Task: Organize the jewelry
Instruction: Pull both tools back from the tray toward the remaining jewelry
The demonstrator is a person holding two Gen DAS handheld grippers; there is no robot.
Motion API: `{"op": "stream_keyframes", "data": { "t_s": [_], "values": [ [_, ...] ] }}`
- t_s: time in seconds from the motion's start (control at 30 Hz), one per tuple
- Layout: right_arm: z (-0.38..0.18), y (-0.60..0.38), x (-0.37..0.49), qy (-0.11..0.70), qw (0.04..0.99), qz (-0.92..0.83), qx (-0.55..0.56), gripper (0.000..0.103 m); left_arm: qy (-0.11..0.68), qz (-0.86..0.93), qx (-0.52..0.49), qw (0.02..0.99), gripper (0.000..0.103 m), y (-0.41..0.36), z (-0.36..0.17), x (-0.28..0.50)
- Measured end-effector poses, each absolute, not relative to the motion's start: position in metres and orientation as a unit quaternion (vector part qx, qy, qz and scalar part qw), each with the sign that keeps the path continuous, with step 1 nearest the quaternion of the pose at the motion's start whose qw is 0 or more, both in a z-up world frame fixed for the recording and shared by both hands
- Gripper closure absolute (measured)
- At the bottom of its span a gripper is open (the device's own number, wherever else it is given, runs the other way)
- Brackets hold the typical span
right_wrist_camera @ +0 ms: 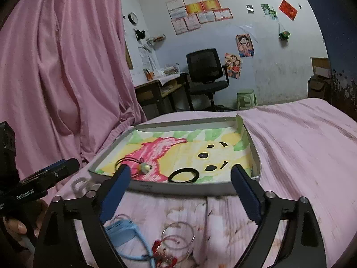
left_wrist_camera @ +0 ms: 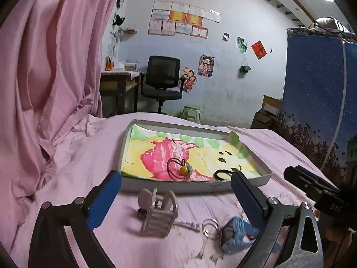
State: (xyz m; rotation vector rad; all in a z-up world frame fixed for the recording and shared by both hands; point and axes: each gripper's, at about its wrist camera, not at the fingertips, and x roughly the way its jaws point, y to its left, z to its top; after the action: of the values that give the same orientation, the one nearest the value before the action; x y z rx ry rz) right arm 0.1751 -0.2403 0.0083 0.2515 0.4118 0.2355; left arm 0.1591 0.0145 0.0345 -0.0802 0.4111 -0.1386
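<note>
The left gripper (left_wrist_camera: 176, 192) hovered above the pink bedsheet (left_wrist_camera: 89, 156) with its jaws wide apart and nothing between them. Below it, on the sheet, lay a beige hair claw clip (left_wrist_camera: 157, 214), then a pair of thin metal rings (left_wrist_camera: 210, 226), then a light blue hair clip (left_wrist_camera: 237, 234) beside the right-hand finger. Beyond these stood a shallow grey tray (left_wrist_camera: 196, 188) lined with a coloured drawing. Inside the tray, a dark cord necklace with an orange bead (left_wrist_camera: 179, 169) rested on the pink area, and a black hair tie (left_wrist_camera: 224, 175) lay to its right, near the front wall.

The right gripper (right_wrist_camera: 180, 192) was also held above the sheet, jaws wide apart and empty. In its view, the light blue hair clip (right_wrist_camera: 125, 232) lay lowest left, a red ornament (right_wrist_camera: 164, 252) and the metal rings (right_wrist_camera: 178, 234) right of it. The tray (right_wrist_camera: 183, 188) stood just beyond.
</note>
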Motion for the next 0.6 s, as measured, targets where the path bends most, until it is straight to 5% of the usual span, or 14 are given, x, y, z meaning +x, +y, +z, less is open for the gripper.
{"op": "stream_keyframes", "data": {
  "t_s": [0.2,0.6],
  "values": [
    [0.009,-0.240,0.148,0.185,0.969,0.116,0.116,0.002,0.200,-0.062,-0.037,0.977,0.000,0.022,0.026,0.136],
    [0.014,-0.222,0.114,0.165,0.976,0.129,0.052,0.002,0.234,-0.067,-0.018,0.970,0.000,0.035,0.006,0.121]
  ]
}}
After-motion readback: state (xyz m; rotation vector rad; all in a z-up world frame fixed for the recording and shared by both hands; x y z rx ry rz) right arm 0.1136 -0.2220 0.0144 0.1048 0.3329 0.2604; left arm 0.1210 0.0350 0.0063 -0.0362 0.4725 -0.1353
